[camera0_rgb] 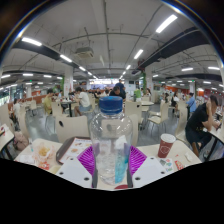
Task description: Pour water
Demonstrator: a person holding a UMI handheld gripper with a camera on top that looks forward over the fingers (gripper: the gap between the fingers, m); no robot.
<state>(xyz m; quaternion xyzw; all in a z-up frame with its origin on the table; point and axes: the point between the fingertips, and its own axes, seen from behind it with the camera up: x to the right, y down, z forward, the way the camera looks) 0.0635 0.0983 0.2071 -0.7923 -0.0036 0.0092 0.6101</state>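
claw (pixel 111 160) held the bottle (pixel 110 140) tight | cap (pixel 111 103) was on | tip slow toward cup (pixel 166 145)

The gripper (pixel 111 160) points level and forward, its jaws closed on the clear water bottle (pixel 110 135), purple pads (pixel 136 160) pressing both sides.

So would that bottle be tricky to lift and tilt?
The bottle is clear, thin-looking plastic between the fingers, so it may dent under squeeze. It looks smooth, perhaps slippery. Its blue cap is on; how full it is I cannot tell.
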